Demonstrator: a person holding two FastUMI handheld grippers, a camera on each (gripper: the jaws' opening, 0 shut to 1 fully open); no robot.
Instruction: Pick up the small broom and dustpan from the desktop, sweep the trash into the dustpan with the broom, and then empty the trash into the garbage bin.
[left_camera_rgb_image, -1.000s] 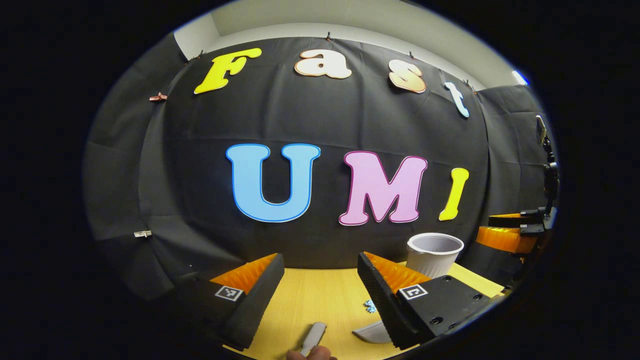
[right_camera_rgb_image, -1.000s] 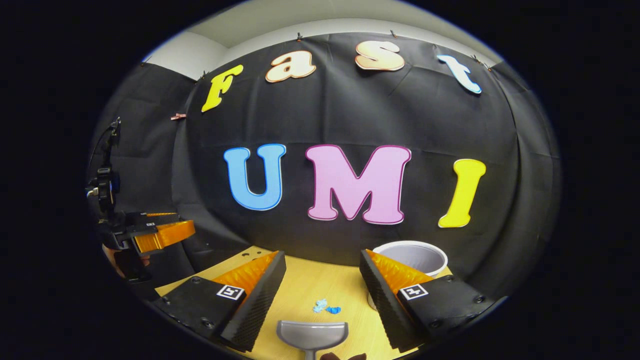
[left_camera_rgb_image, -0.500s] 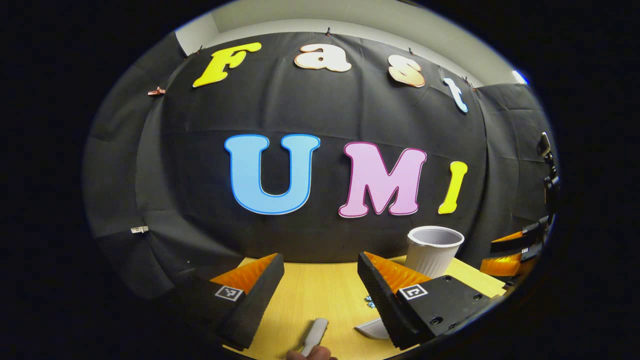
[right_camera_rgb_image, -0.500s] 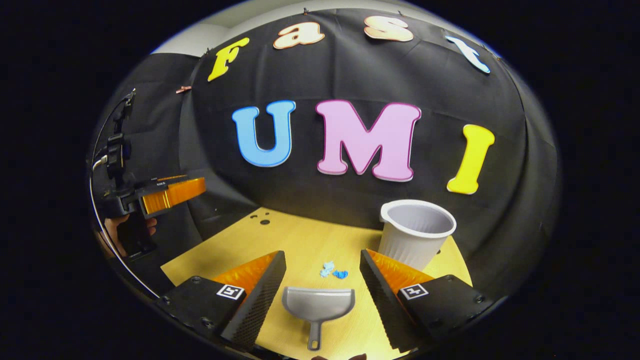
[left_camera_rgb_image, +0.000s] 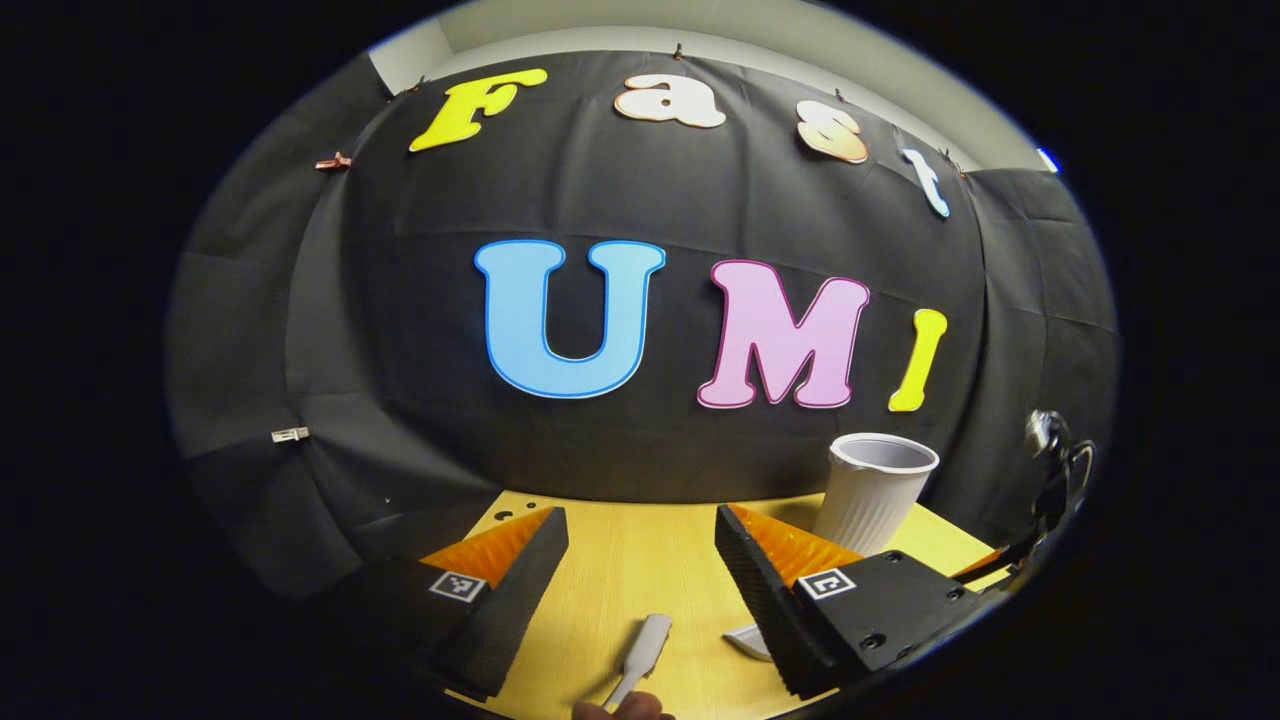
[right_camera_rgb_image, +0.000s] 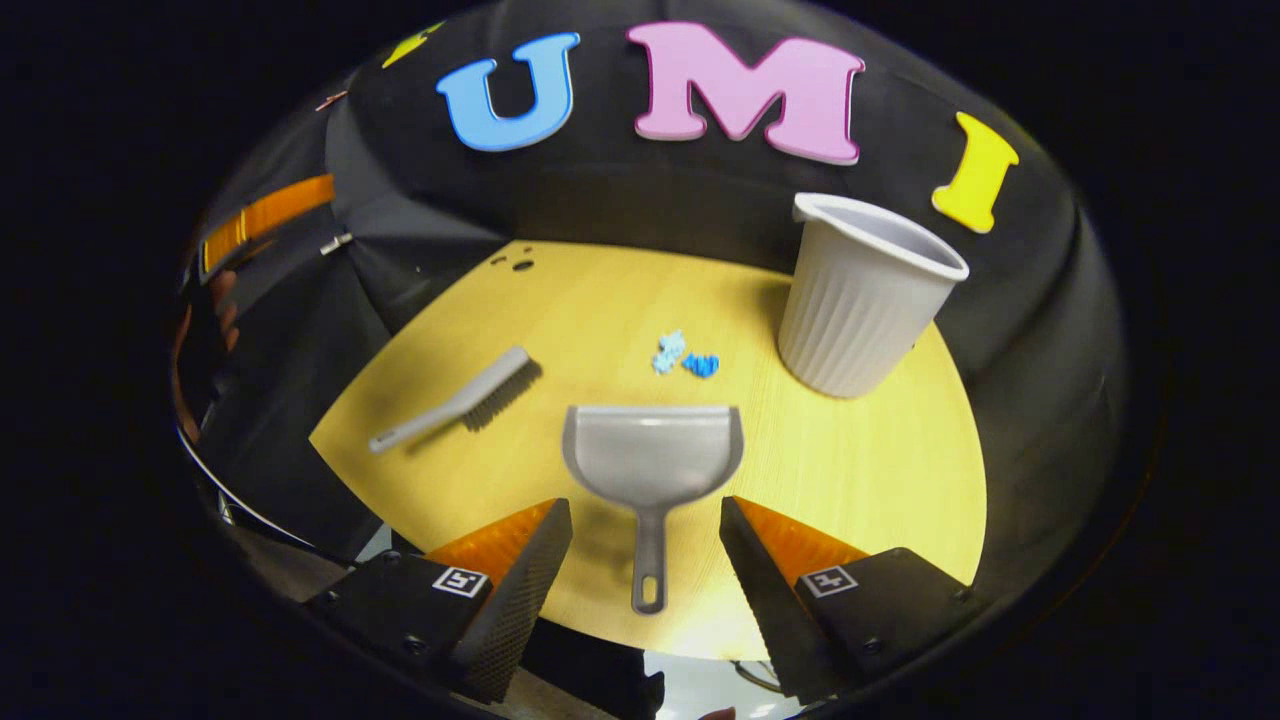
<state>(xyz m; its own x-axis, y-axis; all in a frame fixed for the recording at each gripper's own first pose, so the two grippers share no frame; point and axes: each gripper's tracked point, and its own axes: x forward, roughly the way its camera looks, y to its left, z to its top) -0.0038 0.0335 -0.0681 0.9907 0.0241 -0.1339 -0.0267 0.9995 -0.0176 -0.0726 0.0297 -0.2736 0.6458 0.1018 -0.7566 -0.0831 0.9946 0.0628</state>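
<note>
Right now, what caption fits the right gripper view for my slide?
Open claw above the dustpan handle; broom, blue trash and bin wait.

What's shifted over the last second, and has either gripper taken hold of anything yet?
The right gripper has tipped down toward the desk, so the dustpan handle now lies between its open fingers, untouched. The left gripper eased slightly lower over the broom, also open. Nothing has been grasped. Broom, dustpan, blue trash and bin lie where they were.
</note>
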